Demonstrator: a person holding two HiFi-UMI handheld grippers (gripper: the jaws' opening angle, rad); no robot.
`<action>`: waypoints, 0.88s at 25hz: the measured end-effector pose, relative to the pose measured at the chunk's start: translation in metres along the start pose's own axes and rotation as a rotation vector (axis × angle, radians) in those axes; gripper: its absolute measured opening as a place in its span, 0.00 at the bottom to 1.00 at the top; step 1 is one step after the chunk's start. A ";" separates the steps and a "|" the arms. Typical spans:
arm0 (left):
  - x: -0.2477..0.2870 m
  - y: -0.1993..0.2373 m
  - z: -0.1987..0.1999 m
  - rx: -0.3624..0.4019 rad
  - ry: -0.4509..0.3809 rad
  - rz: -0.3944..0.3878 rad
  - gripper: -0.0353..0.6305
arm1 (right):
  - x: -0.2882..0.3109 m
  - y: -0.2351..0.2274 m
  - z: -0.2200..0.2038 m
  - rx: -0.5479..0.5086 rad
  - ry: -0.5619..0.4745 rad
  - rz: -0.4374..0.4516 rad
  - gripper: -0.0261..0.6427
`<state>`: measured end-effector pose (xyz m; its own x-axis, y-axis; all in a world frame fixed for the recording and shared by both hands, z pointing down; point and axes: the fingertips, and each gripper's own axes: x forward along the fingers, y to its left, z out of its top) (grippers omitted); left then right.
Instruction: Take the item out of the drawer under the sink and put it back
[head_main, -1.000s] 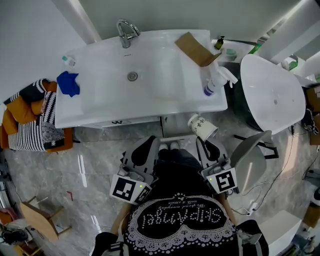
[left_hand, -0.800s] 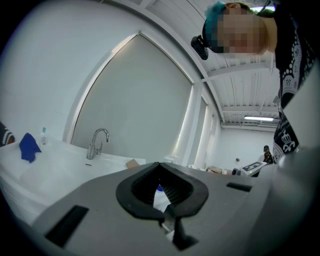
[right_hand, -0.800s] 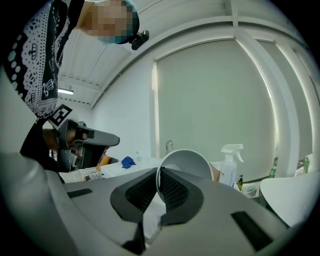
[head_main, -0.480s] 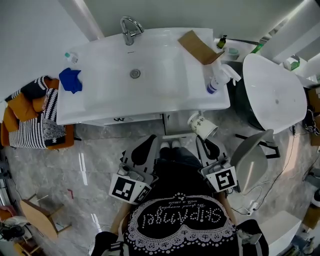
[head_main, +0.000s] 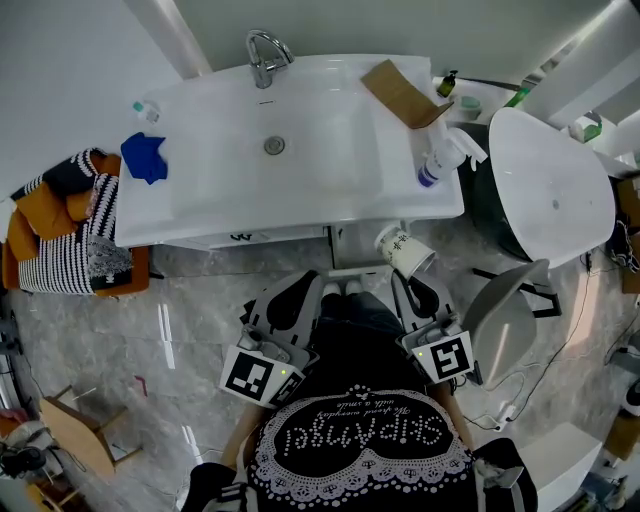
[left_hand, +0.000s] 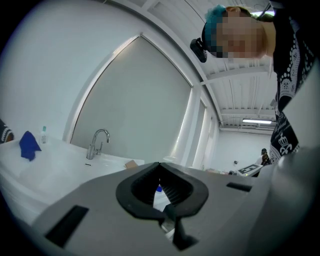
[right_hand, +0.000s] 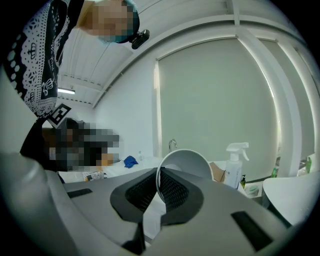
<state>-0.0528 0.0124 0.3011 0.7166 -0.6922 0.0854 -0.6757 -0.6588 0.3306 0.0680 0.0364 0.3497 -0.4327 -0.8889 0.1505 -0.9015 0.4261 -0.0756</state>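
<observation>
Right gripper (head_main: 405, 277) has the paper cup (head_main: 405, 252) pinched by its rim, just in front of the sink (head_main: 220, 190)

Its pads are clamped on the cup's wall, and the cup is tipped over with its mouth facing back along the gripper, off the sink's front edge toward the right end. Left gripper (head_main: 300, 293) sits beside it, also in front of the sink, jaws pressed together with nothing in them. Up on the sink: faucet (head_main: 265, 55) at the back, blue cloth (head_main: 145, 158) at the left end, spray bottle (head_main: 440, 160) and a piece of cardboard (head_main: 400, 92) at the right end.
</observation>
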 end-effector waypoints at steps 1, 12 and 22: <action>0.000 0.001 0.000 -0.001 0.000 0.001 0.06 | 0.000 0.000 0.000 -0.001 0.001 0.001 0.08; 0.000 0.003 -0.006 0.013 0.026 -0.010 0.06 | 0.001 -0.002 -0.002 -0.003 0.006 -0.011 0.08; 0.007 0.001 -0.009 0.000 0.043 -0.029 0.06 | -0.004 -0.007 -0.008 0.002 0.019 -0.035 0.08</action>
<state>-0.0468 0.0101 0.3106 0.7428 -0.6594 0.1160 -0.6544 -0.6784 0.3339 0.0757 0.0380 0.3573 -0.4008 -0.8998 0.1723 -0.9162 0.3943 -0.0718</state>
